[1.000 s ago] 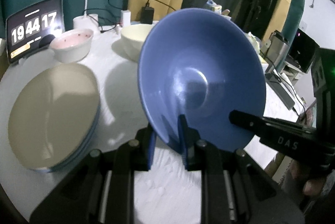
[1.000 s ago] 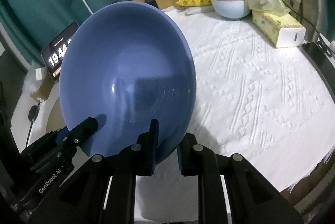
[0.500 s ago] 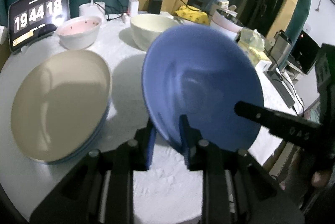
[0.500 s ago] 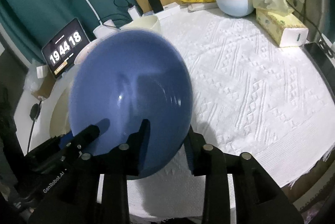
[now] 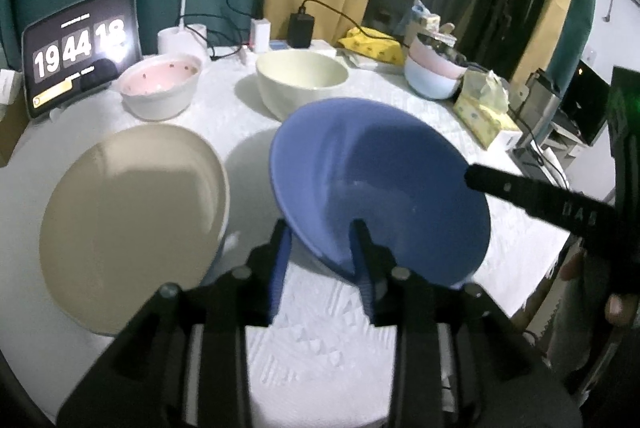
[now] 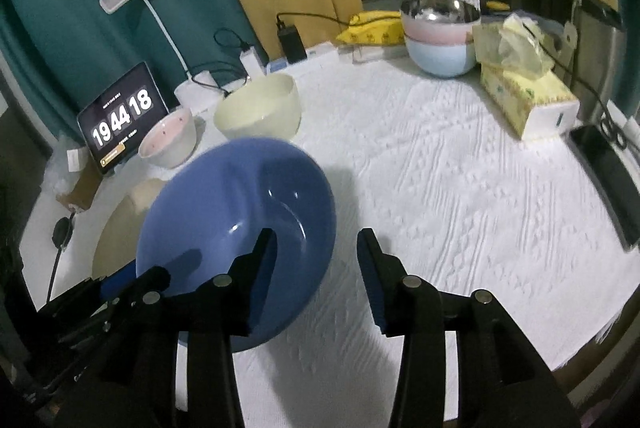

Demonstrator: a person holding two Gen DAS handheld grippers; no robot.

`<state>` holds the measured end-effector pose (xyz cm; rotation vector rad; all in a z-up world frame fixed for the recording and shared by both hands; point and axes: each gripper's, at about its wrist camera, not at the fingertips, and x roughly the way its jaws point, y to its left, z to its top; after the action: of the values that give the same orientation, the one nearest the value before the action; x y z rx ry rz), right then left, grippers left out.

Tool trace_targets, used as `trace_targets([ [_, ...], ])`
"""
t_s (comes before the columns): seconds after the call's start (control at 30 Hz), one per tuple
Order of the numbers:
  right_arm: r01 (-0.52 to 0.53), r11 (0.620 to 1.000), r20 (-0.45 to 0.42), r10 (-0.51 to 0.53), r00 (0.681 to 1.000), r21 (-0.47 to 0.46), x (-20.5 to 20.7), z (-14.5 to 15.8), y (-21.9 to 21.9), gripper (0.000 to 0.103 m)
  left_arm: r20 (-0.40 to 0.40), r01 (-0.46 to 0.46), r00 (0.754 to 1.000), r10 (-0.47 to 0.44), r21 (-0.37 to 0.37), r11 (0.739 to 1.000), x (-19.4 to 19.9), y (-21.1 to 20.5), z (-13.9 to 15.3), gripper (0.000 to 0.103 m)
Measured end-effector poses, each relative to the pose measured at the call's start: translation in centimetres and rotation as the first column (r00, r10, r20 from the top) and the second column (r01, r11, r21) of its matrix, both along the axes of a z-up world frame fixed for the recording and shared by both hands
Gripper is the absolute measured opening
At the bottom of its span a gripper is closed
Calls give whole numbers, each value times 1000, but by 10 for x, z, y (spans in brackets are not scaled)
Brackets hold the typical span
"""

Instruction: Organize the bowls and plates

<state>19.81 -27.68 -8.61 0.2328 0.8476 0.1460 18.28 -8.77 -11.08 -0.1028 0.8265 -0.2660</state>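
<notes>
- The right gripper stands open, its left finger over the blue bowl's rim.
- The bowl tilts above the white tablecloth.
- A cream bowl sits behind it.

blue bowl tilted at table's front edge, beige plate flat just left; cream bowl, pink bowl at back.

Left gripper: matte black frame, 2 tapered fingers with blue pads on the inner faces, 4 round silver screw heads across the linkage.

Right gripper: same black build, blue-lined fingers, 4 silver screws; seen from the left wrist camera, its finger carries pale lettering, blurred. Bare fingertip skin shows at that view's right edge.
</notes>
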Motion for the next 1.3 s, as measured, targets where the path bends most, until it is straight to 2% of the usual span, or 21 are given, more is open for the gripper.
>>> trace_targets([
  [0.27,-19,1000,34,19,999,-9,13,15,0,44,19,-21,1000,21,-1,1000,4,8,13,34],
  [0.43,-29,999,49,30,998,-13,26,22,-1,44,69,-48,996,48,2,999,8,18,31,36],
  [0.77,-59,998,66,60,996,-20,55,33,1,44,111,-74,991,74,-5,997,42,32,54,37],
  [1.03,-98,995,52,99,994,-19,87,35,5,44,102,-42,994,43,-13,999,78,26,62,37],
  [1.3,-115,993,15,115,993,-17,122,29,5,44,42,-26,999,27,-10,1000,121,21,56,37],
])
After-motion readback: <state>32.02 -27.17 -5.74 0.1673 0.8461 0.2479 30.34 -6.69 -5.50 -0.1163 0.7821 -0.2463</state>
